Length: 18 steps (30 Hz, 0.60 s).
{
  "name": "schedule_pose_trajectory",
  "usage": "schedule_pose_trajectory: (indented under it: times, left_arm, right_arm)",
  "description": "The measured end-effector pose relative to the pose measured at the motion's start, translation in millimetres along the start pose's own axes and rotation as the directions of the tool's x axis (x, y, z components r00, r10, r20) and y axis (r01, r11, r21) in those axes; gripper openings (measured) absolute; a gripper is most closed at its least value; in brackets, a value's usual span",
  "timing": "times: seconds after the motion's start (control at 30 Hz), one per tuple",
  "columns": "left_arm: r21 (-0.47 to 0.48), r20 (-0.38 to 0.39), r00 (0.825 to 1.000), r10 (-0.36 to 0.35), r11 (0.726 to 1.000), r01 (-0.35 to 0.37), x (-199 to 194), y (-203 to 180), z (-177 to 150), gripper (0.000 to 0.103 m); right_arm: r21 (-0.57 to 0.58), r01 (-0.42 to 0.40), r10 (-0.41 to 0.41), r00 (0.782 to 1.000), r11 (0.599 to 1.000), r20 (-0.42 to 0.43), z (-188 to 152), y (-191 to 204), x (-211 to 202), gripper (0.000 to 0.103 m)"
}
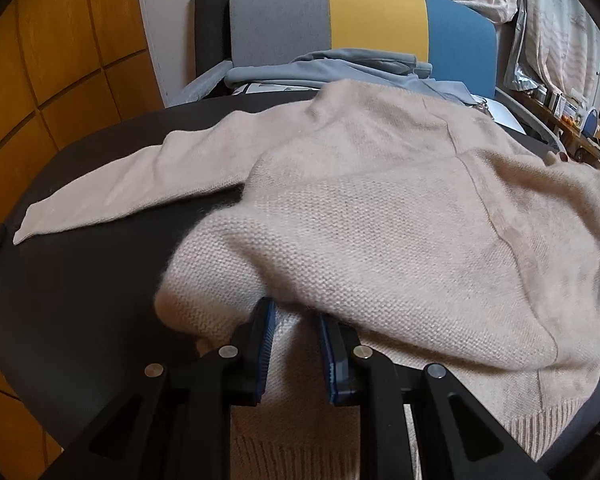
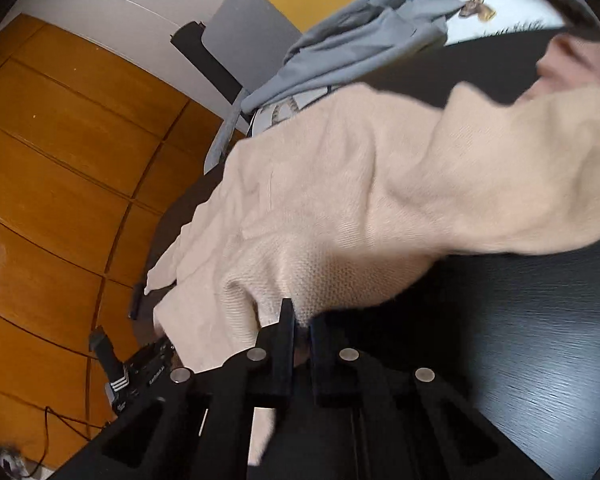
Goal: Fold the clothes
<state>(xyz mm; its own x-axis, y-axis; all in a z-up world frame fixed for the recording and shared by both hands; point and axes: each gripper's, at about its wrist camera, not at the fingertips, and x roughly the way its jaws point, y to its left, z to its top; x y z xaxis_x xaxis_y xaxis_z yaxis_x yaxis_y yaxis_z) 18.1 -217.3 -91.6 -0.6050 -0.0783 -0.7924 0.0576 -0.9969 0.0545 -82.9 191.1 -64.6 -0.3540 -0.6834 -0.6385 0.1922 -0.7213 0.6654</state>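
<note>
In the left wrist view, warm orange-brown wooden floorboards (image 1: 52, 60) fill the far left of the frame, and a round black table (image 1: 80, 280) curves in from there across the lower half. On it lies the beige knitted sweater (image 1: 379, 208), spread over the centre and right of the picture, with one long sleeve (image 1: 132, 184) stretched flat toward the left edge. At bottom centre the left gripper (image 1: 296, 332) has its blue-padded fingers (image 1: 266, 344) closed on a bunched fold near the sweater's ribbed hem — knit fills the narrow gap between the pads. Above centre stands a chair back in grey, yellow and blue panels (image 1: 359, 16), with a pale blue-grey garment (image 1: 331, 66) heaped at the table's far edge just behind the sweater.

In the right wrist view, which is tilted and motion-blurred, the same floorboards (image 2: 60, 160) take the left half. The other gripper's black body shows at lower left, beside the sweater's edge. The sweater (image 2: 359, 184) runs diagonally from lower left to the right edge, creased and partly lifted off the table (image 2: 539, 340), whose bare dark top shows at lower right. At bottom centre the right gripper (image 2: 301, 320) has its jaws drawn almost together, pinching a small ridge of the beige knit at the fingertips. The blue-grey garment (image 2: 339, 48) sits at top centre.
</note>
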Motion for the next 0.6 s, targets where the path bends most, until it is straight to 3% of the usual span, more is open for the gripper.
schedule_pose_trajectory:
  times: [0.33, 0.47, 0.6]
  left_arm:
    - [0.016, -0.02, 1.0, 0.014, 1.0, -0.014, 0, 1, -1, 0.02]
    - [0.045, -0.026, 0.999, 0.038, 0.998, -0.037, 4, -3, 1, 0.021]
    - [0.066, -0.024, 0.998, 0.059, 0.996, -0.057, 7, -4, 3, 0.021]
  right_arm:
    - [0.062, 0.081, -0.08, 0.997, 0.995, -0.013, -9, -26, -42, 0.007]
    - [0.058, 0.116, -0.119, 0.992, 0.992, 0.046, -4, -25, -58, 0.007]
    - [0.07, 0.132, -0.136, 0.99, 0.989, 0.049, -4, -25, -33, 0.007]
